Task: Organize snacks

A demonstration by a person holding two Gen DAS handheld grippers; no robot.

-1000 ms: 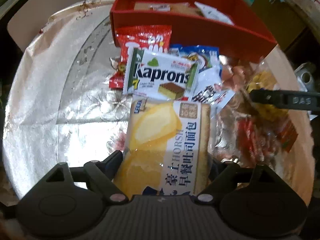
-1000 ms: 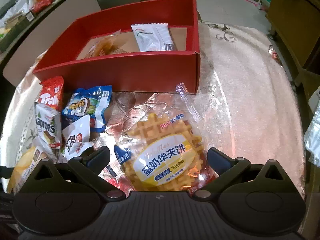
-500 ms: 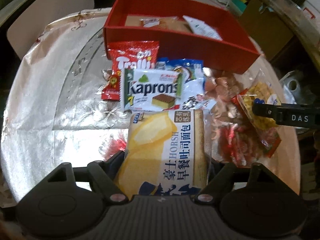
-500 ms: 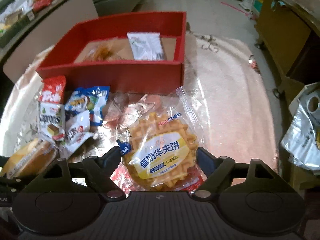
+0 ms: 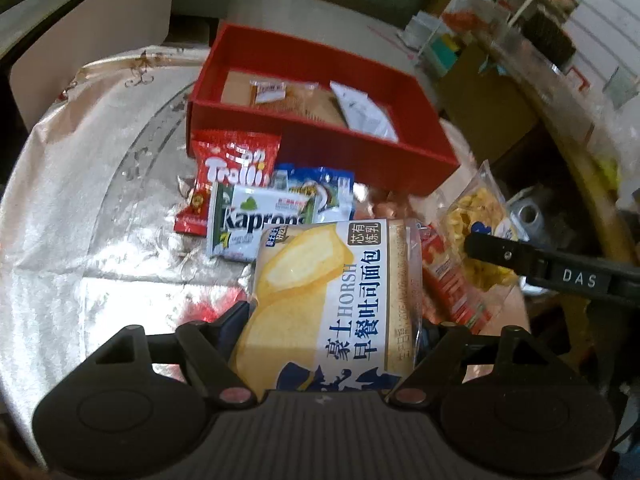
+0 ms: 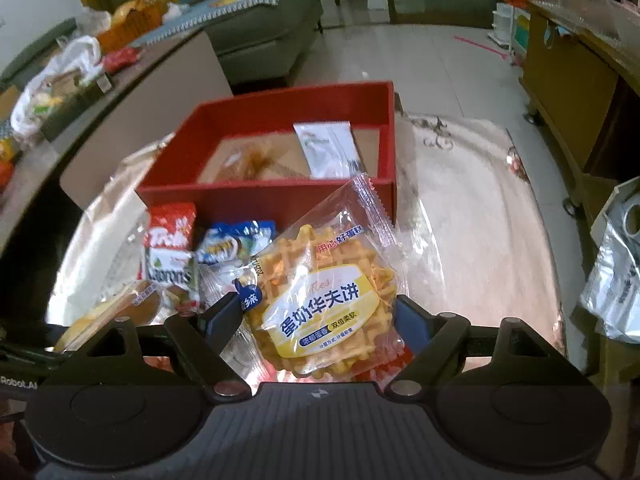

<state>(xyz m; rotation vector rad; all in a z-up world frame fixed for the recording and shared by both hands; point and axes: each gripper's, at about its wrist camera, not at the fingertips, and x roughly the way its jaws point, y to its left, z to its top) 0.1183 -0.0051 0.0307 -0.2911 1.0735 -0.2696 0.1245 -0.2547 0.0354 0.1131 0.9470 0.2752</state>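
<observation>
My left gripper [image 5: 334,320] is shut on a yellow and white bread packet [image 5: 320,280], held clear above the table. In the right wrist view, my right gripper [image 6: 316,308] is shut on a clear waffle packet [image 6: 320,280], also lifted. An open red box [image 5: 304,144] stands beyond, with a white sachet [image 5: 364,112] and a brown snack inside. In front of the box [image 6: 260,200] lie a red Trolli packet [image 5: 232,164], a Kaprons packet [image 5: 256,224] and a blue packet [image 5: 324,188]. At the right of the left wrist view, one right finger [image 5: 560,276] shows with the waffle packet [image 5: 480,216].
A shiny patterned cloth [image 5: 80,200] covers the round table. A grey sofa [image 6: 260,28] and a cluttered counter [image 6: 60,80] lie behind on the left. On the right are a wooden cabinet [image 6: 568,92] and a silver bag [image 6: 616,280].
Both grippers closed on their packets and rose with them, so the table and box look farther away. The waffle and bread packets have left the pile.
</observation>
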